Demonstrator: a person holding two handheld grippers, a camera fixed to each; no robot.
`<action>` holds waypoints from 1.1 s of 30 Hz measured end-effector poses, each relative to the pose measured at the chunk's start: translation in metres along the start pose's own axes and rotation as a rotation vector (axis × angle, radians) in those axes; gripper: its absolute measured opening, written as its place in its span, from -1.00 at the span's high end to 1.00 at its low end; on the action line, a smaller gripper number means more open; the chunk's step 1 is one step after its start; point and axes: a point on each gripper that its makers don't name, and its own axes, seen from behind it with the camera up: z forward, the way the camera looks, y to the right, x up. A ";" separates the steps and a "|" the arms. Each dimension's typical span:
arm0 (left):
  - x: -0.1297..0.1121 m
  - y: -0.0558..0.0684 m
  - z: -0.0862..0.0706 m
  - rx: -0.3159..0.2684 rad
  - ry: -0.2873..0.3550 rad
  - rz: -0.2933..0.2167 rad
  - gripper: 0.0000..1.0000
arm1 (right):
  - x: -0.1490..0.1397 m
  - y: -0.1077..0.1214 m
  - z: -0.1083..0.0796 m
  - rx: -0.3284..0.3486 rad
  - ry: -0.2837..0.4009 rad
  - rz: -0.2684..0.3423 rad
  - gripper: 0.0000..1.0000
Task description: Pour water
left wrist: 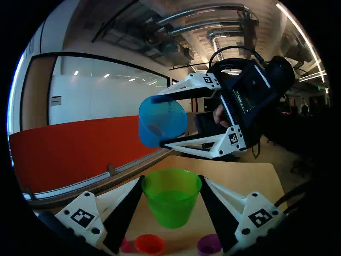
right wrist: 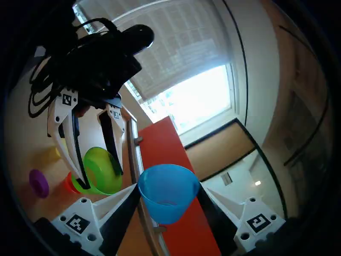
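Observation:
In the left gripper view my left gripper is shut on a green cup, held upright above the wooden table. Above it a blue cup lies tipped on its side, mouth toward the camera, held by my right gripper. In the right gripper view my right gripper is shut on the blue cup, which holds a little water at its bottom. Farther off to the left, the left gripper holds the green cup.
Small orange, purple and pink cups sit on the table near the front. A purple cup and a yellow cup show on the table. A red panel and glass wall stand behind the table.

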 end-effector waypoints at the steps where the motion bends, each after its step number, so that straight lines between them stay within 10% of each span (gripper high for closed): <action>1: 0.000 0.000 0.000 0.000 -0.001 0.001 -0.81 | -0.001 -0.001 -0.001 -0.001 -0.002 0.025 -0.86; 20: -0.002 0.000 0.000 0.005 -0.012 0.002 -0.81 | -0.021 -0.010 -0.018 0.002 -0.046 0.564 -0.86; 33: -0.001 -0.003 -0.003 0.012 -0.013 0.000 -0.81 | -0.025 -0.019 -0.021 0.018 -0.068 0.747 -0.86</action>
